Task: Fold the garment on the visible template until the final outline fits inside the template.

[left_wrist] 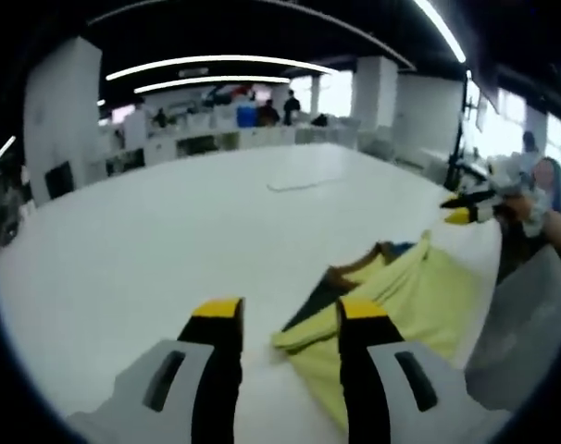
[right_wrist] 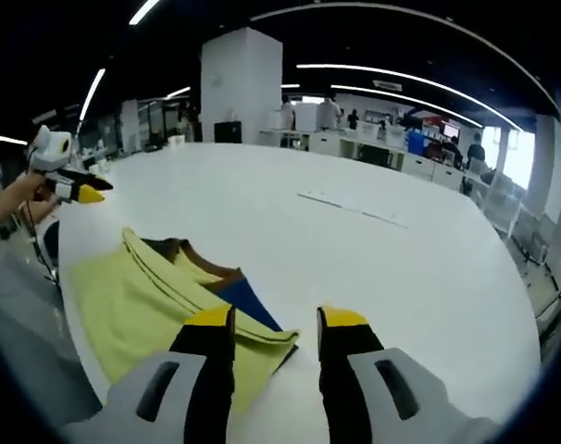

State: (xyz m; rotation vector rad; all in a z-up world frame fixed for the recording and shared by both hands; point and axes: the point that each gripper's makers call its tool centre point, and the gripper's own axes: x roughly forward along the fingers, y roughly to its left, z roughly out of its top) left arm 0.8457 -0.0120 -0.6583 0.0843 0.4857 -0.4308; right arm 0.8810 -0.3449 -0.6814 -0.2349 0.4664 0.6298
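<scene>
Pre-grasp: both grippers raised over garment (right_wrist: 160, 296), nothing held.
L gripper (left_wrist: 288, 319) & R gripper (right_wrist: 267, 324) jaws apart, empty; next: drop to yellow edge on table (right_wrist: 355, 240), pinch, fold.

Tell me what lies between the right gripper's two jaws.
In the right gripper view, the right gripper stands open, with bare white table between its jaws. The yellow garment's corner ends beside the left jaw.

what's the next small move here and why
Probably lower one open tool onto the near edge of the yellow garment and grip it. Both tools are open and hold nothing, and the garment lies rumpled at the white table's edge, not yet folded.
</scene>
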